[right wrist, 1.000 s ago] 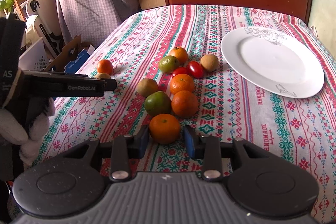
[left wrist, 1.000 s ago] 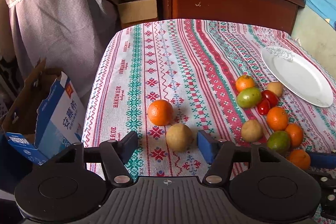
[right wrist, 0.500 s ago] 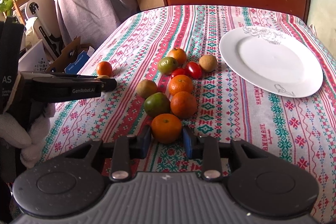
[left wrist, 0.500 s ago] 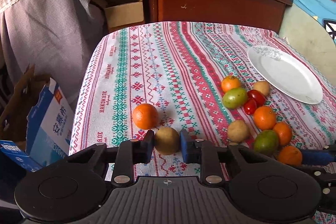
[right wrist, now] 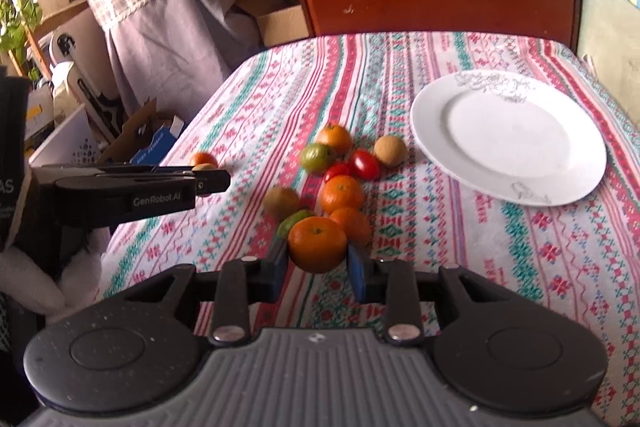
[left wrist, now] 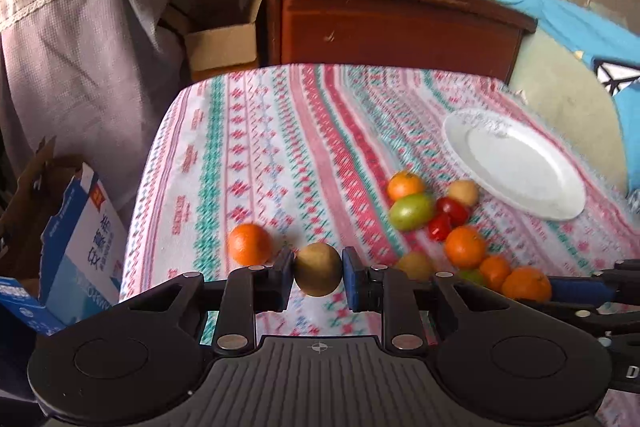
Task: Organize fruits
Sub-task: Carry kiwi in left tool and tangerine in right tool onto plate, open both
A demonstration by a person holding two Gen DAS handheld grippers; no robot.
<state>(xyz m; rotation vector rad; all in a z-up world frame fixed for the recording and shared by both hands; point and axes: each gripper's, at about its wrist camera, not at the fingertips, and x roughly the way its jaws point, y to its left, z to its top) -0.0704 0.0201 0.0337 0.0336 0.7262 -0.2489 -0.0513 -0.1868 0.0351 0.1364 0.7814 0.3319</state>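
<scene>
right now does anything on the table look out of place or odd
Mostly no. One orange sits alone near the table's left edge, apart from the fruit cluster beside the plate, which holds nothing. No spill or damage shows.

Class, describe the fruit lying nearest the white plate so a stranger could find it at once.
Start at the round white plate on the striped tablecloth. Just off its left rim lies a small round tan fruit. Its neighbours are glossy red tomatoes; this one is dull and brownish.
</scene>
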